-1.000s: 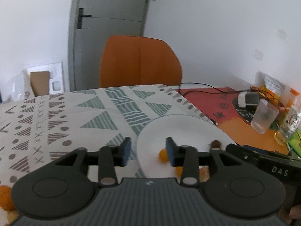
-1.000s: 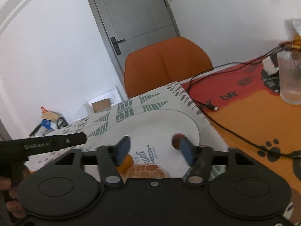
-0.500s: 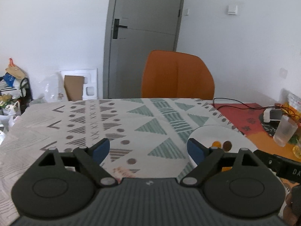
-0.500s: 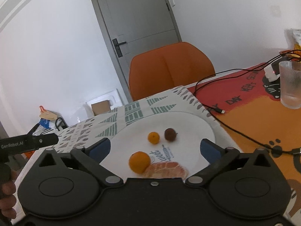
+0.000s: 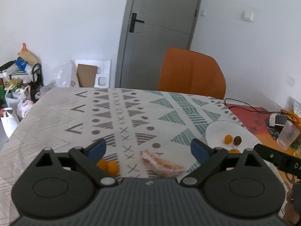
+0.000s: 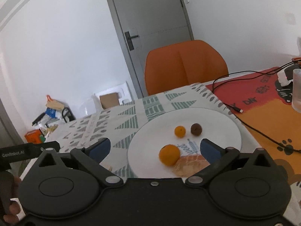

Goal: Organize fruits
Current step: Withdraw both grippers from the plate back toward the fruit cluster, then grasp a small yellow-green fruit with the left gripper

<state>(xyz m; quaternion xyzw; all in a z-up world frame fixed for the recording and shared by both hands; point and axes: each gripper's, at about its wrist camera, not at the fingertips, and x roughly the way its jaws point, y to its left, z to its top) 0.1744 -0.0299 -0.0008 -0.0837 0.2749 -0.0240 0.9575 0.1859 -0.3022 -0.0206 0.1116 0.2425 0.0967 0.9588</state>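
- Left gripper (image 5: 148,148) has drawn back from the white plate (image 5: 216,130) since a second ago; its blue jaws, narrow then, have just been opening and stand wide with nothing between them.
- Right gripper (image 6: 155,148) has spread from a half-closed span over the same second; its jaws are fully apart, clasping nothing.
- Nearest the left gripper, on the patterned tablecloth (image 5: 116,113): two small orange fruits (image 5: 110,166) under the left jaw and one peeled citrus piece (image 5: 162,164) just ahead of the body, neither in view a second ago.
- Nearest the right gripper, on the plate: one larger orange (image 6: 169,154) touching a second peeled citrus piece (image 6: 190,164) by the right jaw.
- Farther along the plate: one small orange fruit (image 6: 180,131) beside one dark brown fruit (image 6: 196,129), the two apart.
- Beyond the table: one orange chair (image 6: 185,67), one grey door (image 6: 150,26).
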